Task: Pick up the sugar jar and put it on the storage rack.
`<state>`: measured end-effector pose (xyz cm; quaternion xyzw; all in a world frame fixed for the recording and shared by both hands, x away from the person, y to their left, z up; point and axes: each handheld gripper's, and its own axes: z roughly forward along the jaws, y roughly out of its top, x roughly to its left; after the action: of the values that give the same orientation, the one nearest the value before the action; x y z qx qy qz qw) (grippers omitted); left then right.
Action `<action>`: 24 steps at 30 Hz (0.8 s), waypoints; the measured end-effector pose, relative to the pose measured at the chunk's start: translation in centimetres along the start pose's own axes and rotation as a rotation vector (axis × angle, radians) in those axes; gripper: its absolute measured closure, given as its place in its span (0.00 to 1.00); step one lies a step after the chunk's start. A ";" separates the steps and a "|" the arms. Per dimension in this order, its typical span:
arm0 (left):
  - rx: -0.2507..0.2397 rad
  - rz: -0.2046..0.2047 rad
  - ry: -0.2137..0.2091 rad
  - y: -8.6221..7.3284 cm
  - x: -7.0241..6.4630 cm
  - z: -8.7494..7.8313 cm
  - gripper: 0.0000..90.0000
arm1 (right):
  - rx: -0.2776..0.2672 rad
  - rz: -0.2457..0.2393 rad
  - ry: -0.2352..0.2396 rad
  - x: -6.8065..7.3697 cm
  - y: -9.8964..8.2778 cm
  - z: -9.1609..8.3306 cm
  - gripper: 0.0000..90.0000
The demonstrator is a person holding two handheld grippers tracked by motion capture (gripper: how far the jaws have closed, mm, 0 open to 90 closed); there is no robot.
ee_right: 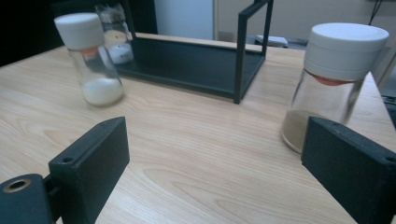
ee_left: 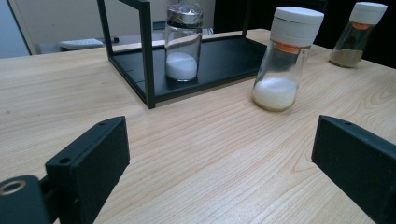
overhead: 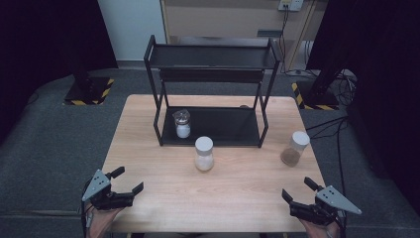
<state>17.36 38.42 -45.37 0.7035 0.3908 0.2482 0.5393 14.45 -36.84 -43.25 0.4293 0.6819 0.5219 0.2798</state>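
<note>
- Both our grippers rest at the near edge of the pale wooden table [overhead: 163, 191], well apart from everything: the left gripper [overhead: 130, 179] and the right gripper [overhead: 293, 189] each stand with jaws spread wide and nothing between them.
- Nearest us is the clear glass shaker with a white cap and white powder [overhead: 204, 154], standing upright mid-table, just in front of the black metal two-tier rack [overhead: 213, 57].
- The clear glass shaker with brown powder [overhead: 295, 148] stands to the right, near the right gripper.
- A small clear jar of white powder [overhead: 182, 123] already sits on the rack's lower shelf.
- We judge the best approach level: centre the jaws on the glass body below the cap, close gently, keep it upright.
</note>
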 end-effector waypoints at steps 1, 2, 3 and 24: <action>0.001 0.002 0.000 0.0 0.0 0.0 0.04 | -0.002 -0.001 -0.001 0.1 0.1 0.0 0.09; -0.001 0.004 0.001 0.0 -0.1 0.0 0.04 | 0.000 0.002 0.001 0.2 0.2 0.0 0.09; -0.002 0.002 0.001 0.0 -0.1 0.0 0.04 | -0.003 0.011 0.011 0.1 0.3 -0.1 0.09; 0.011 0.006 -0.007 0.1 -0.1 0.3 0.04 | 0.021 -0.067 0.131 1.3 6.2 3.8 0.09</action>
<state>17.54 38.17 -45.30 0.7085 0.3883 0.2451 0.5359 18.78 -33.37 -38.43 0.3737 0.7183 0.5321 0.2473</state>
